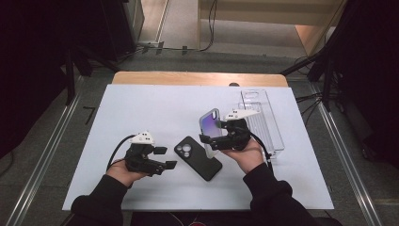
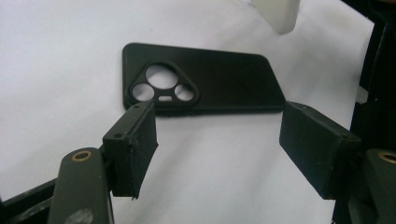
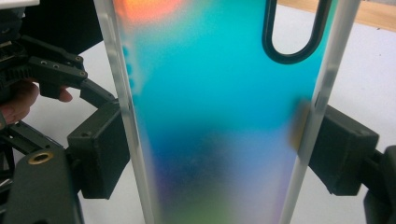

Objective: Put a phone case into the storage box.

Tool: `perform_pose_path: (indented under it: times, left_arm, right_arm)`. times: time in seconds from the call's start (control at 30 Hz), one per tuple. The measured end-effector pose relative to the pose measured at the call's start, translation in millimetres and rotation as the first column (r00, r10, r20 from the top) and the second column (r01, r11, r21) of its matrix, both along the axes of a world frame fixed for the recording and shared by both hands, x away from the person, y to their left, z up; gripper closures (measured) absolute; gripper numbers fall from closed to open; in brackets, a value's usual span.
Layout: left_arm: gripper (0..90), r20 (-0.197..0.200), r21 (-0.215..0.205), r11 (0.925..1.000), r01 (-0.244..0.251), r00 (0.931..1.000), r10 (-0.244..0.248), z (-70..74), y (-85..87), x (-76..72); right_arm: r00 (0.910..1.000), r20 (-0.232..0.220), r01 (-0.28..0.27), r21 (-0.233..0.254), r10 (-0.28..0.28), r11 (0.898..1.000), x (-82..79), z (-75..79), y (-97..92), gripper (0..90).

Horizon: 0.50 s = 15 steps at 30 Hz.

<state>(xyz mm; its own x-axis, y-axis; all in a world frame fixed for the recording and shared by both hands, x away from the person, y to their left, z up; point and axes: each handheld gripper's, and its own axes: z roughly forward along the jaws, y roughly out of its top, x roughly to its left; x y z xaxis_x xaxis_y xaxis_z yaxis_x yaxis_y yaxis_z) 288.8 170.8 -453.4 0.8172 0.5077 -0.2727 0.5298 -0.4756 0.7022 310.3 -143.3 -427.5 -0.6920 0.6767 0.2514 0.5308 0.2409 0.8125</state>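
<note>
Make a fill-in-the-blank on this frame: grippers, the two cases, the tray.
1. The right gripper is shut on the ____ case, held upright.
2. The black case lies flat on the white table, its ____ cutout toward the far side.
3. The left gripper has its jaws ____, just short of the black case.
4. The clear tray sits to the ____ of the right gripper in the high view.

Missing words: iridescent; camera; open; right

You have an iridescent, translucent blue-violet phone case (image 1: 210,123) standing upright above the white table. A matte black phone case (image 1: 197,157) with a triangular camera cut-out lies flat just beside it.
</note>
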Motion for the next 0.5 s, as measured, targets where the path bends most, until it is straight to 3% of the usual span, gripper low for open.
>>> perform_pose_path:
  times: [0.27, 0.5]
  left_arm:
    - [28.1, -0.009, 0.025, 0.9994, -0.025, 0.9996, 0.025, -2.6, 8.2, -3.3]
    - [28.1, -0.027, 0.014, 0.9983, -0.056, 0.998, 0.057, -4.3, 16.5, -5.9]
  right_arm:
    - [1.0, 0.0, 0.006, 0.002, -0.006, 1.0, 1.5, 6.5, -8.0, 15.1]
    - [1.0, 0.004, -0.006, 0.011, 0.006, 1.0, 1.7, 15.9, -18.0, 15.0]
